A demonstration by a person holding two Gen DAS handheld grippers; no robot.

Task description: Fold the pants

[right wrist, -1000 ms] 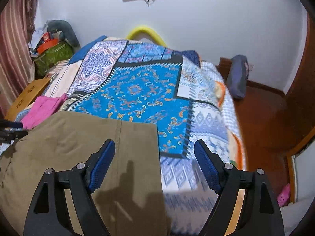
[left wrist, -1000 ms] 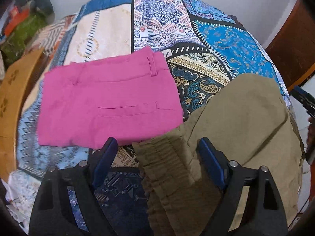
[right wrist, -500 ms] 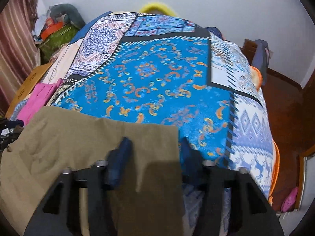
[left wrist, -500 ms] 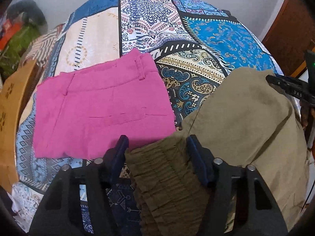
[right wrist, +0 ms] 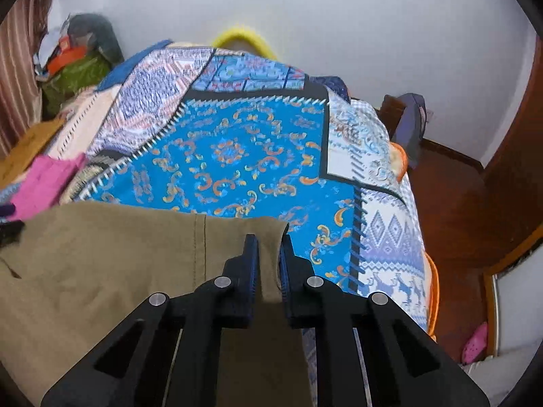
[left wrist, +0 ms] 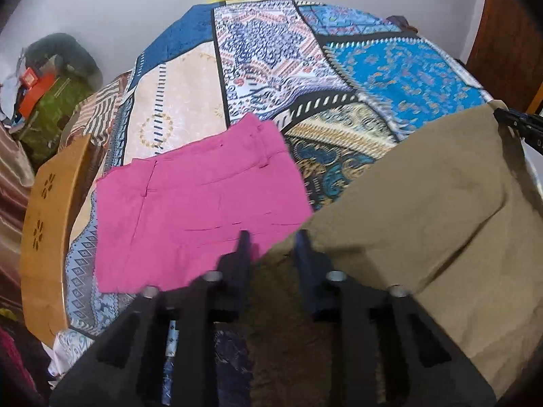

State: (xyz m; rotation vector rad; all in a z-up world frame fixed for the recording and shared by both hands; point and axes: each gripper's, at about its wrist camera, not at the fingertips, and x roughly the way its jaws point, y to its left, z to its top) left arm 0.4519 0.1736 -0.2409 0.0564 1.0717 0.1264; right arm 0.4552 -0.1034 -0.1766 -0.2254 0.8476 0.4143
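Observation:
The olive-khaki pants (left wrist: 424,203) hang stretched between both grippers above the patterned bed. My left gripper (left wrist: 271,244) is shut on their gathered elastic waistband, which bunches between the fingers. My right gripper (right wrist: 268,244) is shut on the hem corner of the pants (right wrist: 118,254); a seam runs down the cloth left of the fingers. The right gripper's black tip (left wrist: 519,125) shows at the pants' far corner in the left wrist view.
Folded pink shorts (left wrist: 200,203) lie flat on the patchwork bedspread (right wrist: 237,156), left of the pants. A wooden board (left wrist: 47,217) stands at the bed's left edge. Bags are piled in the far left corner (right wrist: 78,64). Wooden floor (right wrist: 451,210) lies right of the bed.
Both grippers have closed from wide open onto the pants, the left on the waistband, the right on the hem. The pants have lifted off the bed and pulled taut between them.

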